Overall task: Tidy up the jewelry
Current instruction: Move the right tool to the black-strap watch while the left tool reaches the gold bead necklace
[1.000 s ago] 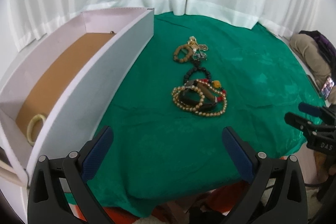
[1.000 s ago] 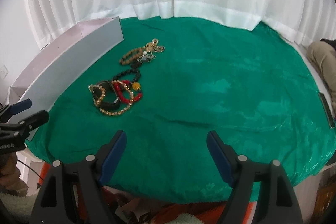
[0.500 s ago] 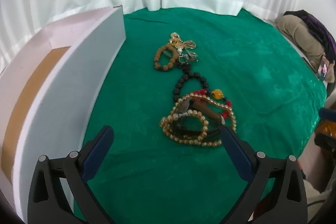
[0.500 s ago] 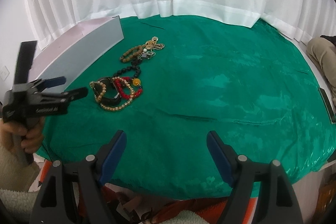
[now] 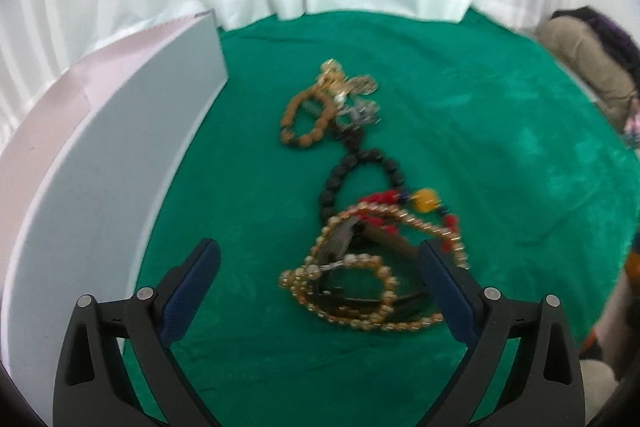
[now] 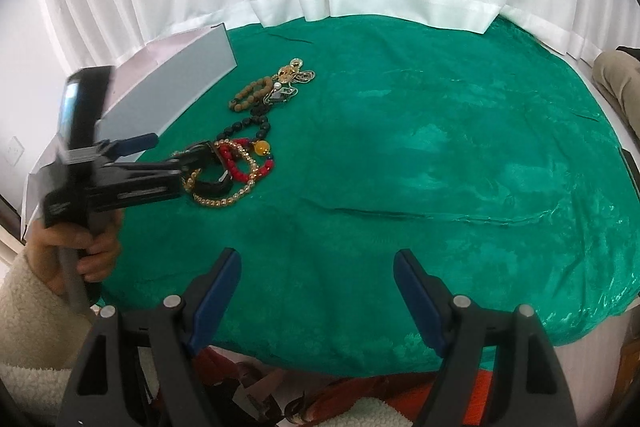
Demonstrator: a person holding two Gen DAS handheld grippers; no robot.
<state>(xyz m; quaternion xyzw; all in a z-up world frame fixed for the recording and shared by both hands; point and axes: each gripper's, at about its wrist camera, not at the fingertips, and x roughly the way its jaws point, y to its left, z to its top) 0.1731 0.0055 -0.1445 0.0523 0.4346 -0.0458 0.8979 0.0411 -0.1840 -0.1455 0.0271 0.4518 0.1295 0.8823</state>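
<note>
We hold the left claw (image 5: pixel 318 265) spread over the gold bead bracelets (image 5: pixel 352 291) at lower center; right claw (image 6: pixel 316 279) spread, idle.

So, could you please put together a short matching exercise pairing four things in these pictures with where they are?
Things:
1. wooden bead bracelet
2. gold bead strand
3. white box
4. right gripper

Places:
A. between the open left gripper's fingers
B. left edge of the green cloth
C. far end of the jewelry row
D. over the cloth's near edge, away from the jewelry

Pairs: 1-C, 2-A, 3-B, 4-D
</note>
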